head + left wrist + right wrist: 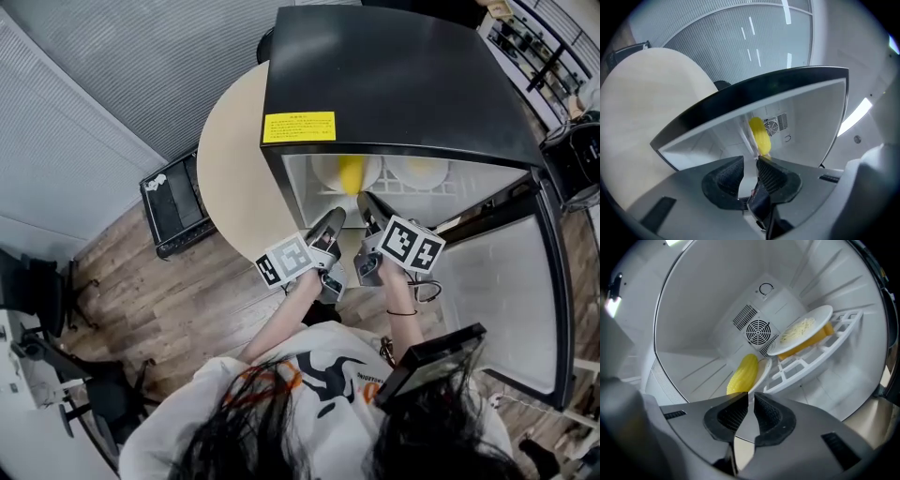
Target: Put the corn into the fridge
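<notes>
The left tongs [750, 161] are held slightly parted and empty, and the right tongs [751, 397] almost together and empty, at the open fridge [394, 84]. Beyond them the corn [743, 373] is seen lying on a plate [763, 369] on the shelf [820, 348]. It is judged light, stiff and ridged, and best gripped crosswise at its middle.

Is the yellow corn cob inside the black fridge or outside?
Inside: the yellow corn cob rests on a white plate within the open black fridge.
</notes>
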The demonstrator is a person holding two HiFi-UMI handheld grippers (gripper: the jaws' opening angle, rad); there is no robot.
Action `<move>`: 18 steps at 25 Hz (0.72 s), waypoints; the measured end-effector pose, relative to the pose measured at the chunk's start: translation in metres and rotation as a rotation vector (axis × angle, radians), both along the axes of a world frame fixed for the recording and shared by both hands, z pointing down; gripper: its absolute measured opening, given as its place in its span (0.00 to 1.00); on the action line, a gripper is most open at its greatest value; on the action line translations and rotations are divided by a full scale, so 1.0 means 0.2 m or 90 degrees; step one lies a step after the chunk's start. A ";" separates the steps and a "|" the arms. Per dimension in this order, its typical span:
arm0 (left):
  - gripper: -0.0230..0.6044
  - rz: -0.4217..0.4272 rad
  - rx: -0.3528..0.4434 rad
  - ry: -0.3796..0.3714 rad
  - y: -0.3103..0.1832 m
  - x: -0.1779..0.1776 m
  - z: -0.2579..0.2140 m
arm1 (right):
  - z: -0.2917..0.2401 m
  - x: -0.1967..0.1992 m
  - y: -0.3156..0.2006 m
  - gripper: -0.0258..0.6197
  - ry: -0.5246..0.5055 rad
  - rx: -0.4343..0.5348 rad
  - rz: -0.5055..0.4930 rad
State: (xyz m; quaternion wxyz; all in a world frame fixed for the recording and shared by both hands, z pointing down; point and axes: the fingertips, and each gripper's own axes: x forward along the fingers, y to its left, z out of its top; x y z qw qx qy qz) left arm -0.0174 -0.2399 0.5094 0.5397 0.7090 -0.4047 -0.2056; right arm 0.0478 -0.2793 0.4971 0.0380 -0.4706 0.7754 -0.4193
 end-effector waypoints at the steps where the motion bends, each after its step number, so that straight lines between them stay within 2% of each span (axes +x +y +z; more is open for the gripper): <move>1: 0.18 0.010 0.013 -0.021 0.01 0.00 0.00 | 0.00 0.01 0.01 0.11 -0.005 0.002 0.006; 4: 0.18 0.052 0.063 -0.104 0.05 0.01 -0.01 | -0.02 0.04 0.06 0.11 -0.009 0.009 0.013; 11: 0.18 0.149 0.219 -0.302 0.19 0.10 -0.09 | -0.04 0.07 0.26 0.11 -0.001 0.027 0.007; 14: 0.18 0.174 0.254 -0.351 0.26 0.13 -0.10 | 0.01 0.07 0.38 0.11 -0.008 0.014 -0.007; 18: 0.18 0.186 0.267 -0.378 0.36 0.15 -0.08 | 0.02 0.10 0.53 0.11 0.001 0.012 -0.009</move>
